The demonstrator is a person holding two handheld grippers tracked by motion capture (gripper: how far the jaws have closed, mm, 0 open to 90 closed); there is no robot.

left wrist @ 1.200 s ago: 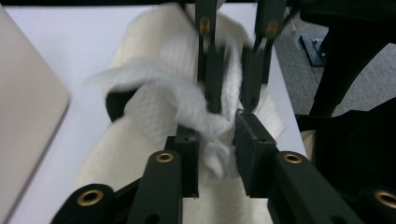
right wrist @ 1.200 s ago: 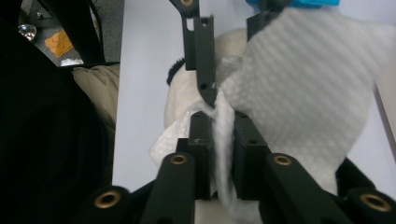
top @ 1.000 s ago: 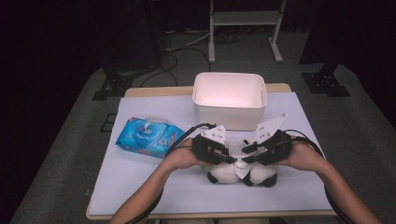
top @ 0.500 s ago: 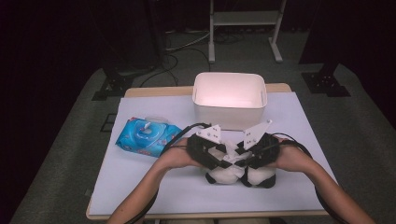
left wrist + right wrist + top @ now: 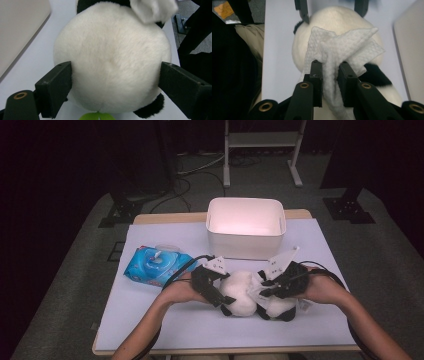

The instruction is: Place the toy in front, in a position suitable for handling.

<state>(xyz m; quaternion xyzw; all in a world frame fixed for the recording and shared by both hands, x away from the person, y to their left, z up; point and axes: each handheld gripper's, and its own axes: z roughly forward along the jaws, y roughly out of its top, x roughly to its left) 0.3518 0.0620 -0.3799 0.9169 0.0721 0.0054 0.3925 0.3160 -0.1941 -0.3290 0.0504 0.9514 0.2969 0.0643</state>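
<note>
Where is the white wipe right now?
In the right gripper view, the wipe is pinched in the right gripper, draped over the panda plush.

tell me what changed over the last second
The left gripper came down beside the panda; its jaws have just been opening and now straddle the round white body. The right gripper has been closing on the wipe. Bin and wipes pack stayed put.

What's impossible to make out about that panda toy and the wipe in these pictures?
- Panda toy face: left gripper view shows plain white fur; high view has both grippers over it.
- Wipe lower end: right gripper view, cut off by the bottom edge.
- Blue wipes pack label: high view, too small to read.
</note>
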